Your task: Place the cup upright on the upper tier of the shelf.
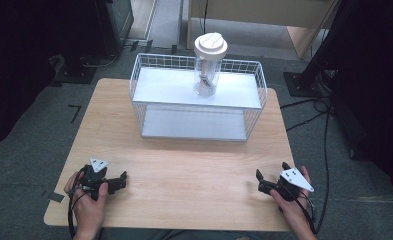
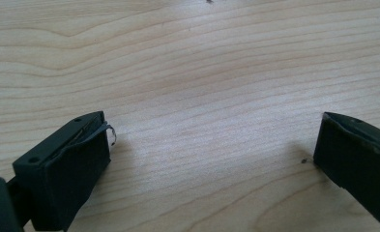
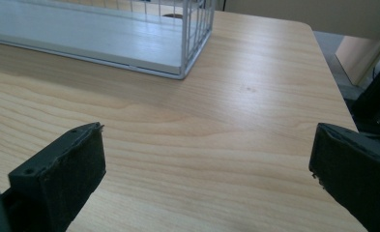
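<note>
The counter [image 1: 184, 170] is showing a pale wood-grain surface, smooth with a soft sheen. The rack [image 1: 199, 97] is looking like thin white-coated metal wire, its two shelves [image 3: 105, 43] appearing as smooth, faintly glossy white boards. The jar [image 1: 207, 75] on the upper shelf is looking like clear plastic or glass under a matt white plastic lid [image 1: 210, 45]. Each claw, left claw [image 2: 211, 154] and right claw [image 3: 207, 169], is showing matt black plastic, with slightly rough pads [image 3: 76, 164]. The floor [image 1: 34, 130] is looking like rough grey carpet.
</note>
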The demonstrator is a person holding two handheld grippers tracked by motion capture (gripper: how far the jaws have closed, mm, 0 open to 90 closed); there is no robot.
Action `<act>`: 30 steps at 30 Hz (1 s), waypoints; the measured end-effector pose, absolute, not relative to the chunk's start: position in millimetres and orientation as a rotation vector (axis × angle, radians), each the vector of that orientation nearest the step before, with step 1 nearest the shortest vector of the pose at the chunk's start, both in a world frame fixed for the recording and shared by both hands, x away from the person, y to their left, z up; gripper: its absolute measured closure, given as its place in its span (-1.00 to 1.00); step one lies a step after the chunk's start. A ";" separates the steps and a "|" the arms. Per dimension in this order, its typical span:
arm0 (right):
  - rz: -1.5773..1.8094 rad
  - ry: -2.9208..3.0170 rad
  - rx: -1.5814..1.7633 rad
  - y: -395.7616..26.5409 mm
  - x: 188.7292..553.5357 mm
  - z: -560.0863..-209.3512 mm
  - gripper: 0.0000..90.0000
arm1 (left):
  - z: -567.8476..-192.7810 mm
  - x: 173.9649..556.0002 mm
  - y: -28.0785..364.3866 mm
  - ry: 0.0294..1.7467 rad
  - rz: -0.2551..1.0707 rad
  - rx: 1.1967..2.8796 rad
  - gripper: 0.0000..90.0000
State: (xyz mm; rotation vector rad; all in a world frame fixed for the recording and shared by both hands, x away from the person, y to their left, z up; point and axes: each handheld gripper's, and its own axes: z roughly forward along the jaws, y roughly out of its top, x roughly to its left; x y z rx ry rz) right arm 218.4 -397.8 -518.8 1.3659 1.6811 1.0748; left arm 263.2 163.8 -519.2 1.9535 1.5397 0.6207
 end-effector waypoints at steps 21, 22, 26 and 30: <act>0.841 1.890 1.613 -404.9 220.2 -525.1 -0.99 | -519.2 263.2 163.8 1.539 0.621 1.954 -1.00; 0.832 1.906 1.638 -404.8 220.6 -525.7 -0.99 | -519.2 263.2 163.8 1.539 0.621 1.954 -1.00; 0.824 1.910 1.645 -405.2 220.0 -526.1 -0.99 | -519.2 263.2 163.8 1.539 0.621 1.954 -1.00; 0.823 1.917 1.640 -405.3 219.7 -526.2 -0.99 | -519.2 263.2 163.8 1.539 0.621 1.953 -1.00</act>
